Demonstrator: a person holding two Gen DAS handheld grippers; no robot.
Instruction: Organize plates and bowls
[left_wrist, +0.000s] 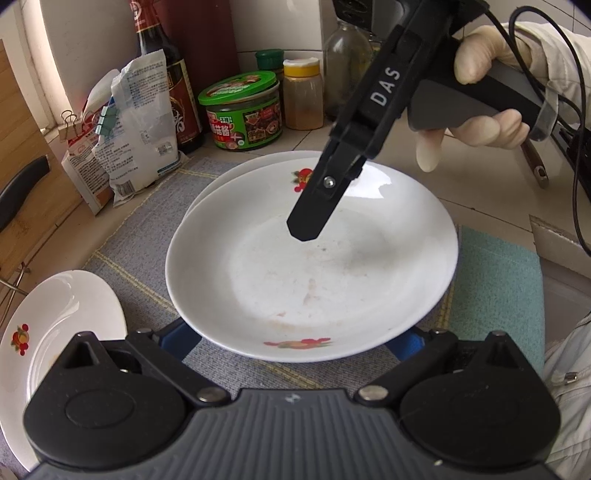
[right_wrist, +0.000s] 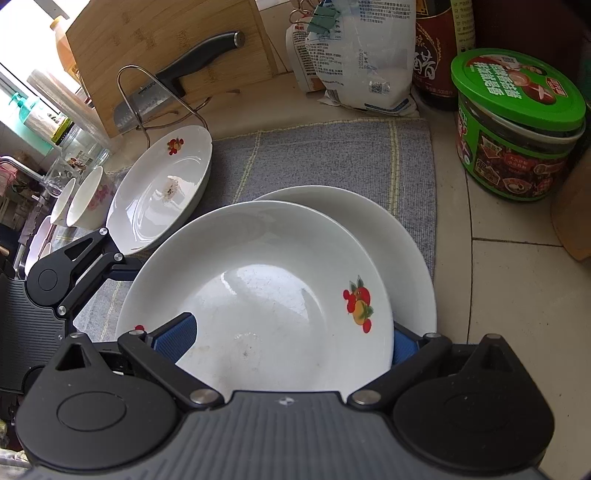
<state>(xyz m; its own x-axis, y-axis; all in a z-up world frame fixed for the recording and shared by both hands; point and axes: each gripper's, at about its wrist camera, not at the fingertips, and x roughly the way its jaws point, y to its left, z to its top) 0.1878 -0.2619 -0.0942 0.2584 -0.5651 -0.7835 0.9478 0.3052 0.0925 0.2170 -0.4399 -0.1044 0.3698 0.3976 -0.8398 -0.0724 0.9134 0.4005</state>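
A white plate with fruit prints (left_wrist: 295, 280) (right_wrist: 266, 280) lies offset on top of a second white plate (left_wrist: 229, 177) (right_wrist: 399, 236) on a grey mat (left_wrist: 140, 258). My left gripper (left_wrist: 290, 343) is open, both blue fingers (left_wrist: 177, 339) reaching under the top plate's near rim. My right gripper (right_wrist: 291, 339) is open too. One of its blue fingers (right_wrist: 177, 336) lies over the top plate, the other sits behind the rim, above the lower plate. In the left wrist view it (left_wrist: 306, 221) comes in from the upper right, held by a gloved hand (left_wrist: 480, 125).
A third fruit-print plate (left_wrist: 55, 332) (right_wrist: 162, 192) leans at the left by several bowls (right_wrist: 85, 199) and a wire rack. A green-lidded jar (left_wrist: 243, 110), sauce bottle (left_wrist: 166, 74), clipped bags (left_wrist: 125, 125), and a cutting board with a knife (right_wrist: 195, 59) line the back. A teal cloth (left_wrist: 498, 288) lies right.
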